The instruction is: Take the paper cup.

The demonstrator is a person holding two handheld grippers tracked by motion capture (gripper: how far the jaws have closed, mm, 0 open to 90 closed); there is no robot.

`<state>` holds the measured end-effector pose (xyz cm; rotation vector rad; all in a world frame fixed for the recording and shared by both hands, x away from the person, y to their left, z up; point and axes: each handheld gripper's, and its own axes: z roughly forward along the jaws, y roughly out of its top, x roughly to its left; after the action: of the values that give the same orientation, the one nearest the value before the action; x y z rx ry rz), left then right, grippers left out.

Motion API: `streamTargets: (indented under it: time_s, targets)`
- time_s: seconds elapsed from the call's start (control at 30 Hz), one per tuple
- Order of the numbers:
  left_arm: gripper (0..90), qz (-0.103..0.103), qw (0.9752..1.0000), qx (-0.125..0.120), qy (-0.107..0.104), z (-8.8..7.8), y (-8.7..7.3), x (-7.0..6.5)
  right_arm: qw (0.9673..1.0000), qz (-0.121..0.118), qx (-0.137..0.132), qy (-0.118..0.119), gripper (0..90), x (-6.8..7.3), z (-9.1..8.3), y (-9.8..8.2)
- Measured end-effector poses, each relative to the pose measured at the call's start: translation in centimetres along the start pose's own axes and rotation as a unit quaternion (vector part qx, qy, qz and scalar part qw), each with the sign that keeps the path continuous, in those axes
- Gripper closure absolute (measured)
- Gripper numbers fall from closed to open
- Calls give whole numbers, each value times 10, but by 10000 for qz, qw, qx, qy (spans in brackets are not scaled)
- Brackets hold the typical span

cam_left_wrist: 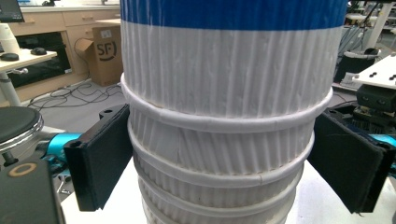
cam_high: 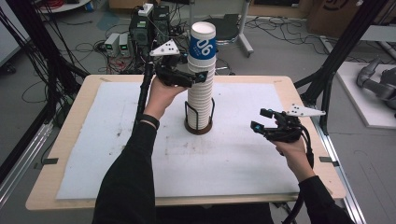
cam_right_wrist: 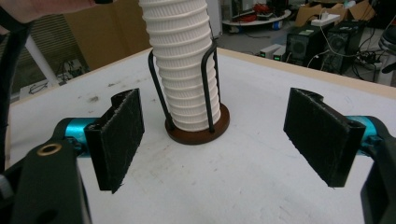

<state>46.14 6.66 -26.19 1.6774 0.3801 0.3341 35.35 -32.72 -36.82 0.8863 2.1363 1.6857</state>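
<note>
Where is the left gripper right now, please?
In the high view, the left gripper sits left of centre, jaws straddling the upper cup stack.

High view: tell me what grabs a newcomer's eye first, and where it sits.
A tall stack of white paper cups, the top one banded blue, rises from a round wire holder at the middle of the white mat. The left gripper straddles the stack high up, pads at its sides. The right gripper hovers open to the right.

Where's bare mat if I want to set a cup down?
Bare white mat lies left of the cup stack, and along the near edge between both forearms. Crowded: around the holder base, and where the right tool hovers.
</note>
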Motion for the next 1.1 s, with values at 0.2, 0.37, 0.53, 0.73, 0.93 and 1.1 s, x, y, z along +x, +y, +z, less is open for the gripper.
streamTargets:
  time_s: [0.2, 0.37, 0.53, 0.73, 0.93, 1.1]
  targets:
    - [113, 6, 10000, -4, -10, 0, 0, 1, 10000, 1, -62, 69, 206, 4, 2, 10]
    - [114, -20, 10000, -13, -9, 0, 0, 1, 9999, -91, -97, 104, 206, 6, 7, 29]
    - [114, 2, 10000, 3, -9, 0, 0, 1, 9994, -197, -240, 177, 206, 8, 11, 58]
    - [114, -4, 10000, 10, -11, 0, 0, 1, 9985, -299, -353, 286, 206, 12, 19, 88]
    - [114, -13, 10000, 4, -19, 0, 0, 1, 9968, -597, -422, 327, 206, 21, 31, 127]
    - [114, 2, 10000, 30, -16, 0, 1, 1, 9952, -731, -504, 402, 206, 29, 40, 152]
